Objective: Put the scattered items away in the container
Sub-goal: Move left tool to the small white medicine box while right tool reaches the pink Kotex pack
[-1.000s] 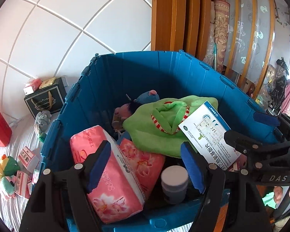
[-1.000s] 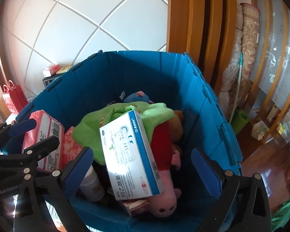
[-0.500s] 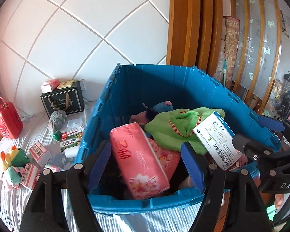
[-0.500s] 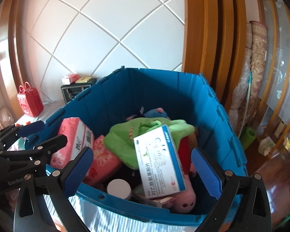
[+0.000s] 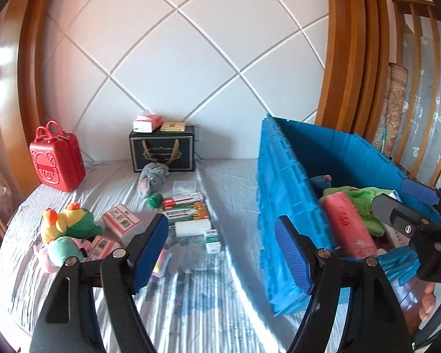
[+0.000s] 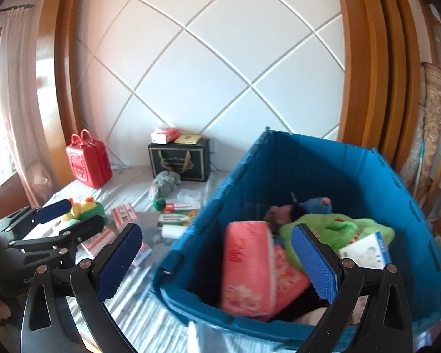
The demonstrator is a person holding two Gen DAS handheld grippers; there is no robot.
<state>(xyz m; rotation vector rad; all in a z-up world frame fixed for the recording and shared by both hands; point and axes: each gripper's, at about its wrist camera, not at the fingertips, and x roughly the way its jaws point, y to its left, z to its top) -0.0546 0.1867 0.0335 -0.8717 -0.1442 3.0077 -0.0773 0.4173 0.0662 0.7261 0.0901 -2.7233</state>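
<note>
Now both grippers hang empty, jaws spread: left gripper (image 5: 220,253), right gripper (image 6: 217,261). Small cartons (image 5: 121,223) and plush toys (image 5: 70,220) lie scattered mid-bed, beside the blue container (image 6: 352,170). Light cartons probably suit gripping across flat sides.

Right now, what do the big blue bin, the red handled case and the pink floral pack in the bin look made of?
Big blue bin: rigid moulded plastic, matte; ribbed walls, panel seams.
Red handled case: hard shell, probably plastic or painted tin; glossy sheen, embossed front.
Pink floral pack: soft printed plastic film, likely tissues; slight shine, rounded corners, blurred.
</note>
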